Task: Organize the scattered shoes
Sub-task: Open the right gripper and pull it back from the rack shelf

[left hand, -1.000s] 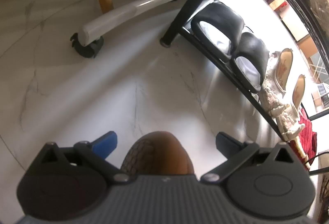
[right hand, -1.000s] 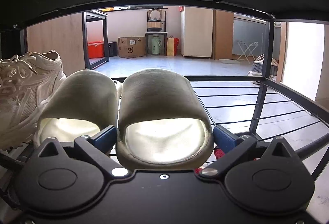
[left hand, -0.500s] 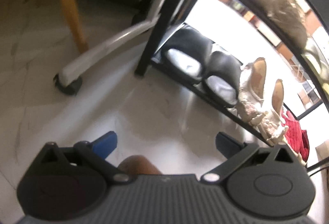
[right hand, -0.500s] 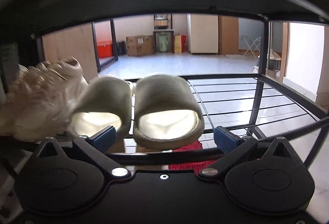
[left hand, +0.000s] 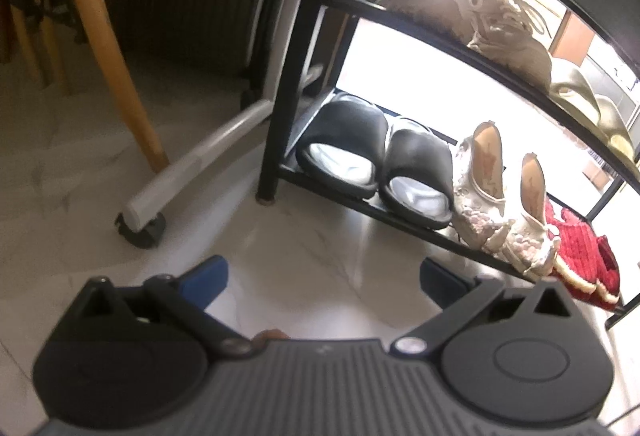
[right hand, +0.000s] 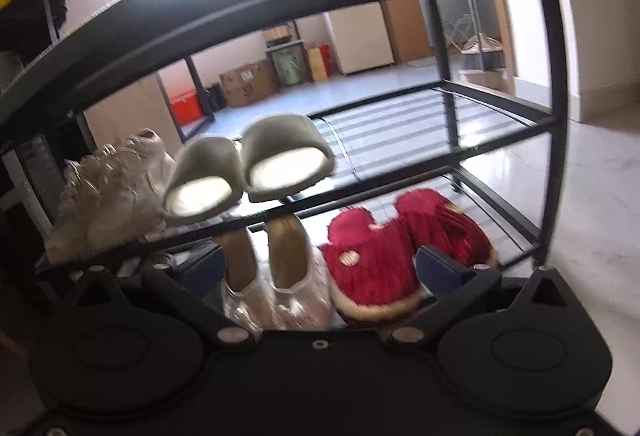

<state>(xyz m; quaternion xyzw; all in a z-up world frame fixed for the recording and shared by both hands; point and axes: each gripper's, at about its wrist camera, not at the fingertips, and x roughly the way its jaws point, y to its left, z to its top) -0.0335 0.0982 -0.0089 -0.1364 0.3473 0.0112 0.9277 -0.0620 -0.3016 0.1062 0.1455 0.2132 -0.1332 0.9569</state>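
With both grippers' jaws spread and empty, the soft, light beige slides [right hand: 248, 164] sit paired mid-frame on the shoe rack [right hand: 556, 124]; their arched upper band looks the best hold.

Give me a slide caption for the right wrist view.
Open right gripper faces the shoe rack: beige slides above, red slippers below.

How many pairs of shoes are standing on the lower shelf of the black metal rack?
3: black slide sandals at the left end, white lace heeled shoes in the middle, red plush slippers beside them. None seems hidden.
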